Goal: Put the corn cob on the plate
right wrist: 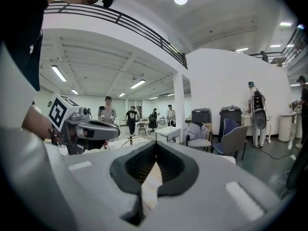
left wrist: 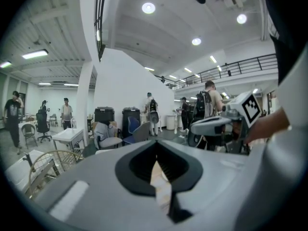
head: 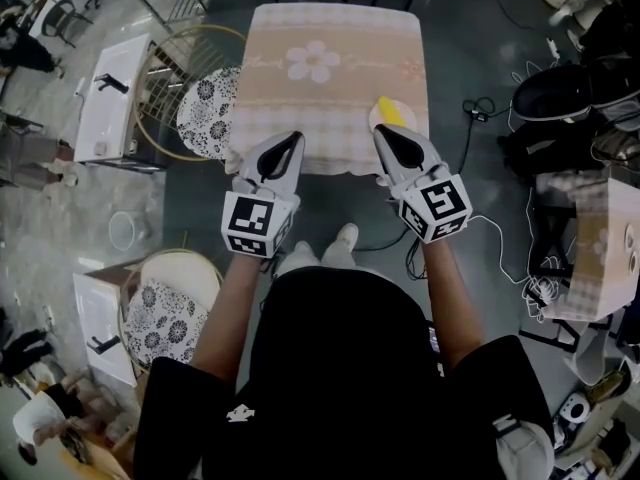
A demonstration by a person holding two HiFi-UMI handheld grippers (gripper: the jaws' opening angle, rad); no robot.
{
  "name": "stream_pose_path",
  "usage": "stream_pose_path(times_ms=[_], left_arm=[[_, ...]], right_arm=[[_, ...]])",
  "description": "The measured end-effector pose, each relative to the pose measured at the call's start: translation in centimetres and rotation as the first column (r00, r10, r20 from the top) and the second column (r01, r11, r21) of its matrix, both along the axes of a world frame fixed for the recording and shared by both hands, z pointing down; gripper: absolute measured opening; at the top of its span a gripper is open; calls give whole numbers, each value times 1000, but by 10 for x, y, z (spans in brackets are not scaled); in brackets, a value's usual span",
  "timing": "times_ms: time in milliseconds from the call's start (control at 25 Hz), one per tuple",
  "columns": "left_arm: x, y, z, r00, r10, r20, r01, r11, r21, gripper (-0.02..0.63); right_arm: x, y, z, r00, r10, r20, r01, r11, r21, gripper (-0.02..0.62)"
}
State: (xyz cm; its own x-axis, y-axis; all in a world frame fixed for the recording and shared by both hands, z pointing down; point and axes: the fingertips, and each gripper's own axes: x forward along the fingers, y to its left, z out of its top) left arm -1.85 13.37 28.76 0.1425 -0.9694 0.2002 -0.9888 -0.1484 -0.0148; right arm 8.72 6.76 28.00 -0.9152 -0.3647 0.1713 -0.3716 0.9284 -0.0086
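Table [head: 335, 88] with peach cloth holds a plate [head: 376, 117] near its front right edge, corn cob [head: 395, 113] on it. Left gripper [head: 295, 138] and right gripper [head: 381, 133] have jaws together and empty, held near the table edge, likely because placement is done.

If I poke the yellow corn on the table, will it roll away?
Probably a little. The corn cob looks long and rounded, so a sideways poke would likely roll it. It seems to rest on the pale plate, which might catch it. It lies straight, so it is likely stiff, not floppy.
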Motion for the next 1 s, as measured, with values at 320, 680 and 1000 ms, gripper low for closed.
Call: stream_pose_path(times_ms=[320,680,1000], left_arm=[[-4,24,-12,1000,30,0,-30,999,32,8],[-3,44,-20,997,79,-12,-78,995,61,9],[4,58,-22,993,116,-11,-114,991,73,8]], right_arm=[[-4,31,-17,1000,20,11,-21,999,25,2],[-6,60,-28,998,53,17,-53,998,39,2],[-2,80,-28,998,70,11,-70,997,43,2]])
